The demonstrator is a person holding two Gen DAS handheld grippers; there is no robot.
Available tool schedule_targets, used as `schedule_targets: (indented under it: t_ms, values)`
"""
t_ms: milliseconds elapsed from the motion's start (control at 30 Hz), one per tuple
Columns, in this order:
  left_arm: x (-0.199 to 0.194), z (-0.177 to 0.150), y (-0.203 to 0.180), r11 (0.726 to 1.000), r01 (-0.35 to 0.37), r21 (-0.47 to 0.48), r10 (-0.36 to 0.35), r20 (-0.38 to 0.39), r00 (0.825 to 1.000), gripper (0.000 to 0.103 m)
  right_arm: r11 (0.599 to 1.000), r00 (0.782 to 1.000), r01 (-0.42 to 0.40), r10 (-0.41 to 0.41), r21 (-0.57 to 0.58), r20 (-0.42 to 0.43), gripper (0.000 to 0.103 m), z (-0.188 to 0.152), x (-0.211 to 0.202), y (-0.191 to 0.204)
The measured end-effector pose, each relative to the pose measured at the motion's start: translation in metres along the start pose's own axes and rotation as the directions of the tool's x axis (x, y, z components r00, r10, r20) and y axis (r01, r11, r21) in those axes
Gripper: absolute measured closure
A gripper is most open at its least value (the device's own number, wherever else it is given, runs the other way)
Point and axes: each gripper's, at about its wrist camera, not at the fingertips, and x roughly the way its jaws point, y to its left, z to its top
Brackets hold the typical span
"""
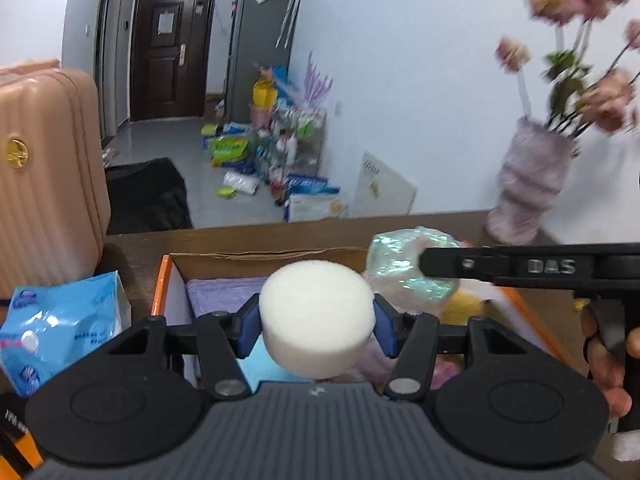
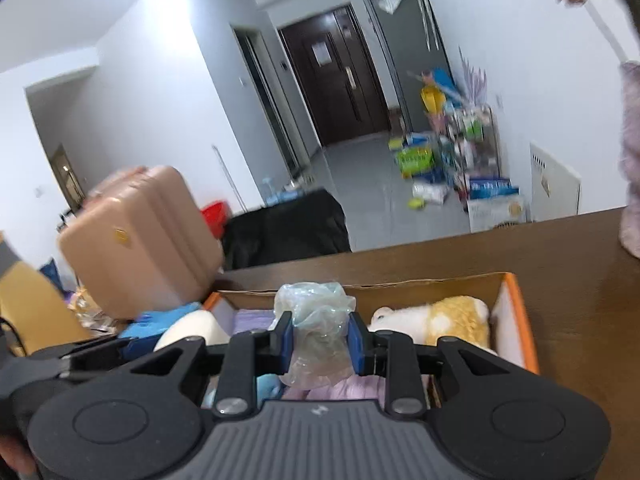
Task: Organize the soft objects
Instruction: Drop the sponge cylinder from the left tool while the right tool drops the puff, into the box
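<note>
White sponge and plastic wad held over the box

White foam sponge (image 1: 318,314) sits clamped between the blue pads of the left gripper (image 1: 316,326), above the orange-edged cardboard box (image 2: 516,312). The right gripper (image 2: 320,338) is closed on a crumpled clear plastic bag (image 2: 316,328) over the same box. Inside lie a yellow plush toy (image 2: 448,320) and purple cloth (image 1: 224,294).

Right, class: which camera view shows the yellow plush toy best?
The right wrist view: the plush lies in plain sight in the box's right end. The left wrist view shows only a yellow sliver, behind the bag held by the right gripper.
</note>
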Motion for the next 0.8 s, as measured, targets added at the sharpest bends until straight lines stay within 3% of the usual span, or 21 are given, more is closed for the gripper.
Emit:
schedule_targets:
  t_ms: [133, 233, 300, 367, 467, 500, 533, 600, 667, 733, 800]
  values:
    - [0.041, 0.007, 0.01, 1.0, -0.005, 0.026, 0.007, -0.07, 0.998, 0.045, 1.0, 0.998, 0.023, -0.023, -0.009, -0.063, 0.076, 0.011, 0.053, 0.004]
    - [0.068, 0.005, 0.015, 0.994, -0.087, 0.065, 0.094, -0.126, 0.988, 0.045, 0.999, 0.99, 0.037, -0.033, 0.03, -0.141, 0.076, 0.016, 0.09, -0.002]
    - [0.079, 0.004, 0.023, 0.997, -0.068, 0.035, 0.074, -0.183, 0.98, 0.044, 0.997, 0.977, 0.056, -0.045, 0.045, -0.21, 0.076, 0.013, 0.11, -0.005]
    - [0.08, 0.005, 0.021, 0.997, -0.054, 0.062, 0.065, -0.191, 0.979, 0.043, 0.997, 0.966, 0.062, -0.048, 0.046, -0.254, 0.076, 0.005, 0.12, -0.006]
    - [0.085, 0.004, 0.015, 0.994, -0.03, 0.108, 0.053, -0.222, 0.974, 0.032, 0.996, 0.964, 0.062, -0.045, 0.057, -0.263, 0.072, 0.005, 0.117, -0.004]
    - [0.086, 0.005, 0.013, 0.993, -0.023, 0.112, 0.048, -0.224, 0.973, 0.024, 0.996, 0.962, 0.057, -0.037, 0.066, -0.269, 0.071, 0.006, 0.116, -0.004]
    - [0.085, 0.005, 0.013, 0.994, -0.011, 0.107, 0.034, -0.217, 0.976, 0.02, 0.996, 0.961, 0.047, -0.026, 0.07, -0.275, 0.065, 0.006, 0.113, -0.006]
    - [0.075, 0.006, 0.013, 0.996, 0.004, 0.085, 0.013, -0.197, 0.98, 0.02, 0.996, 0.967, 0.032, -0.01, 0.081, -0.255, 0.059, 0.01, 0.102, -0.005]
    - [0.061, 0.009, 0.016, 0.998, 0.048, 0.036, -0.041, -0.174, 0.984, 0.02, 0.996, 0.974, 0.043, -0.023, 0.081, -0.226, 0.045, 0.016, 0.084, -0.004]
    - [0.044, 0.014, 0.017, 0.997, 0.07, 0.013, -0.067, -0.161, 0.985, 0.019, 0.996, 0.979, 0.055, -0.039, 0.074, -0.199, 0.043, 0.022, 0.065, -0.004]
    - [0.025, 0.02, 0.015, 0.998, 0.053, 0.034, -0.048, -0.133, 0.99, 0.019, 0.996, 0.982, 0.069, -0.056, 0.064, -0.179, 0.043, 0.029, 0.042, -0.006]
